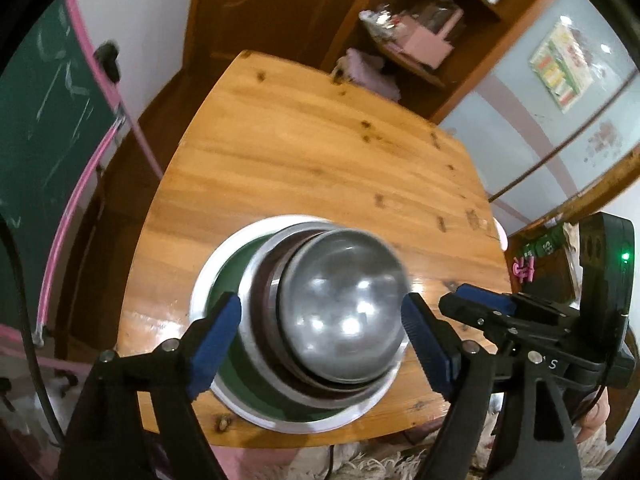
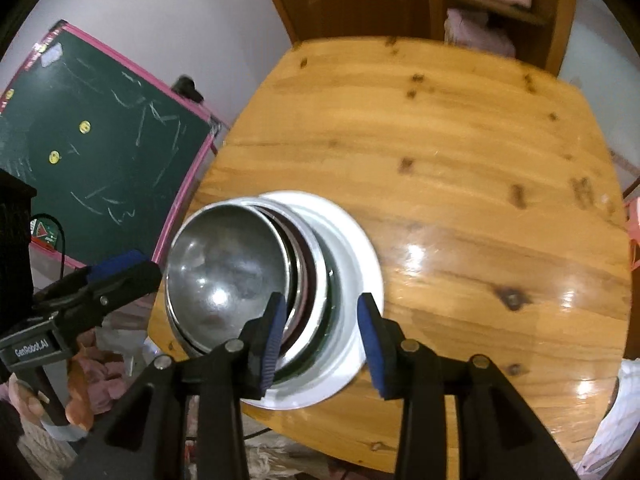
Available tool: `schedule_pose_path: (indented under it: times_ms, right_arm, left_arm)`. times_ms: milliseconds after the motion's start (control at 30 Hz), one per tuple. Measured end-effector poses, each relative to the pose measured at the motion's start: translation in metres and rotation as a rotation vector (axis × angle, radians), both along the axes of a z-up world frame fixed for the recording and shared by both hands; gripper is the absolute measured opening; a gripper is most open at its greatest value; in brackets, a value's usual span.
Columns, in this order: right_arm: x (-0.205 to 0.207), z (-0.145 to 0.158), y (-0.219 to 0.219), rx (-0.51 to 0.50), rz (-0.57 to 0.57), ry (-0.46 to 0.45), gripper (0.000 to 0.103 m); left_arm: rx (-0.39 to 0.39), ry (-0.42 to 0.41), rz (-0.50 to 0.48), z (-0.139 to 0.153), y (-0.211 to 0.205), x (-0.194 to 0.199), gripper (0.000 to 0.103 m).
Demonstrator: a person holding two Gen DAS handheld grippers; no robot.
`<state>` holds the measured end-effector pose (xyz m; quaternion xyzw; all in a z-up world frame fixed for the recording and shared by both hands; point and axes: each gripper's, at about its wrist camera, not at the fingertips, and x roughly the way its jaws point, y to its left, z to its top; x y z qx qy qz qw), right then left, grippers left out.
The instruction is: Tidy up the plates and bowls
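We found a wooden table [image 1: 320, 152] filling most of both views, bare but for one nested stack sitting close to its near edge, toward the near left corner as the right wrist camera saw it. Behind the table's far edge stood a wooden shelf unit [image 1: 432, 28] with cluttered shelves, and off the table's left side leaned a green chalkboard [image 2: 100, 140] in a pink frame. The stack's base was a white plate [image 2: 360, 256], its rim lying flat on the wood. In it we noted a green-lined dish [image 1: 236, 280], then a steel-rimmed bowl [image 1: 260, 272] and a dark brown layer we could not separate clearly, and on top a steel bowl [image 1: 344, 312], open side up, shining with several light spots. The stack leaned slightly rather than sitting square. The left gripper [image 1: 322, 332] hung above the stack with its blue pads spread wide to either side of the top bowl; the pads pressed on nothing, so we recorded it as released. The right gripper [image 2: 322, 340] hung over the stack's right side, jaws apart, one blue pad over the inner rims and the other over the white plate's rim; we saw no pad squeezing anything, so we logged it as released as well. Each gripper appeared at the edge of the other's view, a hand [image 2: 24, 400] on the left one's handle.
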<state>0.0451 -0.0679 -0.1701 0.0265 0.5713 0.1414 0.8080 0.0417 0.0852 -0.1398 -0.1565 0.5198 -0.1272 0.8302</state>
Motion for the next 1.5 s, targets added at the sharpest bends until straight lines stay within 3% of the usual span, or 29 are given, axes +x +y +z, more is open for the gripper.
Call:
schedule_pose_path:
  times_ms: [133,200,400,533,633,767,867,967,1100,1500]
  right_arm:
    - [-0.021,0.024,-0.015,-0.017,-0.022,-0.097,0.037]
    - [-0.032,0.037,-0.026,-0.027,-0.041,-0.138,0.037]
    - [-0.065,0.076,-0.047,-0.048,-0.089,-0.251,0.038]
    - [-0.091,0.103,-0.055,-0.083,-0.121,-0.346,0.056]
    - [-0.109,0.119,-0.055,-0.101,-0.136,-0.414,0.06]
    - [-0.127,0.138,-0.057,-0.096,-0.163,-0.482,0.074]
    - [-0.137,0.144,-0.056,-0.122,-0.19,-0.525,0.074]
    - [-0.142,0.146,-0.056,-0.141,-0.215,-0.552,0.074]
    - [-0.145,0.143,-0.057,-0.164,-0.249,-0.565,0.074]
    - [-0.139,0.13,-0.057,-0.185,-0.27,-0.507,0.074]
  left_arm:
    - [-0.025,-0.063,-0.023,0.023,-0.013,-0.011,0.088]
    - [-0.015,-0.08,-0.043,0.035,-0.021,-0.018,0.097]
    - [0.031,-0.192,-0.107,0.073,-0.051,-0.045,0.099]
    - [0.055,-0.271,-0.137,0.101,-0.07,-0.069,0.101]
    - [0.093,-0.32,-0.125,0.12,-0.081,-0.084,0.102]
    - [0.148,-0.358,-0.096,0.133,-0.092,-0.096,0.102]
    - [0.167,-0.367,-0.082,0.137,-0.1,-0.104,0.102]
    - [0.202,-0.365,-0.061,0.138,-0.106,-0.108,0.102]
    - [0.306,-0.359,0.056,0.137,-0.105,-0.111,0.102]
    - [0.276,-0.299,0.088,0.126,-0.098,-0.106,0.102]
